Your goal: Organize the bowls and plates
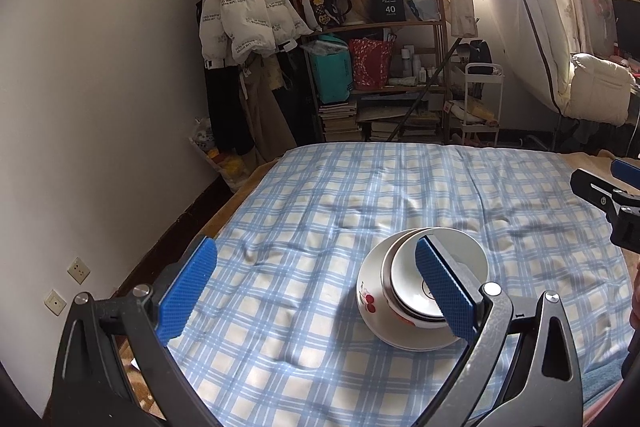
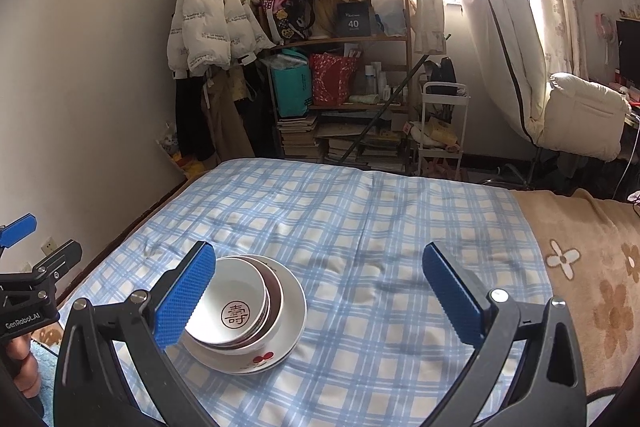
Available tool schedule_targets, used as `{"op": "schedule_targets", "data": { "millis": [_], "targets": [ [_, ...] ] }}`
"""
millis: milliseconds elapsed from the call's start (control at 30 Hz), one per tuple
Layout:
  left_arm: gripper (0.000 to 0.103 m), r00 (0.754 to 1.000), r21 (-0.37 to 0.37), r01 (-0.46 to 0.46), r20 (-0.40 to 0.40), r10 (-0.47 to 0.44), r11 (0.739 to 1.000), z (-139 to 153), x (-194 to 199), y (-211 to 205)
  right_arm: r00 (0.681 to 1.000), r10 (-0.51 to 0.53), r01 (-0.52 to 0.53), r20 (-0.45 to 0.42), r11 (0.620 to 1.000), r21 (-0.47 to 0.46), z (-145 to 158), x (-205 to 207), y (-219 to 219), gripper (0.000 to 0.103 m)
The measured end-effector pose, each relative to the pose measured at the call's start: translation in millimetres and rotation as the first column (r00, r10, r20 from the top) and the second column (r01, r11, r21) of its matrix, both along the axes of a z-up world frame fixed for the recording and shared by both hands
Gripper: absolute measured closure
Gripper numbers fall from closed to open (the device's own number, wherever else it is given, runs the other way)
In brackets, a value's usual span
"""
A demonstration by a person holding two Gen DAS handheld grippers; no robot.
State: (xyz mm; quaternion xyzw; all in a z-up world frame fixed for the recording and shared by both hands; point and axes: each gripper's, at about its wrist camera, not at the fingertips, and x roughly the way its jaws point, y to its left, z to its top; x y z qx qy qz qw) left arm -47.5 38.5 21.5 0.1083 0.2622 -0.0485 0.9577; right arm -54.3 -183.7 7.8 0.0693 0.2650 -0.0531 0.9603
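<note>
A stack of nested bowls (image 2: 240, 311) sits on a white plate (image 2: 294, 311) on the blue checked cloth (image 2: 360, 227). The top bowl is white with a red character inside; a lower bowl has red cherries on its side. In the left wrist view the stack (image 1: 404, 291) lies at the right, partly behind my right finger. My left gripper (image 1: 316, 291) is open and empty, held above the cloth left of the stack. My right gripper (image 2: 320, 299) is open and empty, its left finger over the stack's near edge.
The cloth covers a bed; a tan flowered blanket (image 2: 580, 267) lies at its right. A wall (image 1: 100, 87) runs along the left. Beyond the bed stand a cluttered shelf (image 2: 340, 87), hanging coats (image 2: 208, 11) and a white trolley (image 2: 442, 123).
</note>
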Motion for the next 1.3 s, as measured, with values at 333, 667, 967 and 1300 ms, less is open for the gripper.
{"op": "schedule_targets", "data": {
  "millis": [333,667,967,1300],
  "targets": [
    [0.005,1.000,0.009,-0.028,-0.002,0.028,1.000,-3.7,2.1,2.2,1.000,0.006,-0.006,-0.001,1.000,0.001,-0.6,1.3,0.2,0.000],
    [0.005,1.000,0.008,-0.026,-0.010,0.027,1.000,-4.5,3.0,2.6,1.000,0.004,-0.004,0.000,1.000,-0.001,-0.9,1.7,0.6,0.000],
    [0.005,0.999,0.001,-0.027,-0.020,0.027,1.000,-6.2,4.7,2.9,1.000,0.003,-0.003,0.002,1.000,-0.001,-0.6,1.9,1.6,0.000],
    [0.005,0.999,0.003,-0.024,-0.025,0.024,1.000,-7.5,5.9,1.8,1.000,0.004,-0.004,0.001,1.000,-0.002,-0.2,1.7,1.2,0.000]
  ]
}}
